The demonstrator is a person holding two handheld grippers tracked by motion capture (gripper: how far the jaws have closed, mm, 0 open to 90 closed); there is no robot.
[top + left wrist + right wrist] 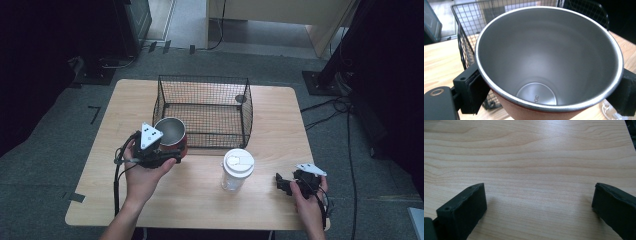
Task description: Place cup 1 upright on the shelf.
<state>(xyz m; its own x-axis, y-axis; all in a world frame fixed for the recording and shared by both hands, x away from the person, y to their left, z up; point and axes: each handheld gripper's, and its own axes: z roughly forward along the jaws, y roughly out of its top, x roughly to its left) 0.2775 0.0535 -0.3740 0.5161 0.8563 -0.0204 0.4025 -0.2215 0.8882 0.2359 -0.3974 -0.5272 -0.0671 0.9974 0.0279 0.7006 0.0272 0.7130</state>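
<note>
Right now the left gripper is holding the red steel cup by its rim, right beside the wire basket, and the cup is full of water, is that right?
Not quite. The left gripper does hold the red steel cup beside the wire basket, but the cup is empty: the left gripper view looks straight down to its bare metal bottom.

**Your tongs, up close**

Your left tongs (pixel 172 156) and right tongs (pixel 281 182) are black, each topped with a grey three-cornered plate bearing dark marks. Thick black pads (pixel 464 211) line the jaws, screw holes along their edges. Black cables trail back. Your forearms are bare.
</note>
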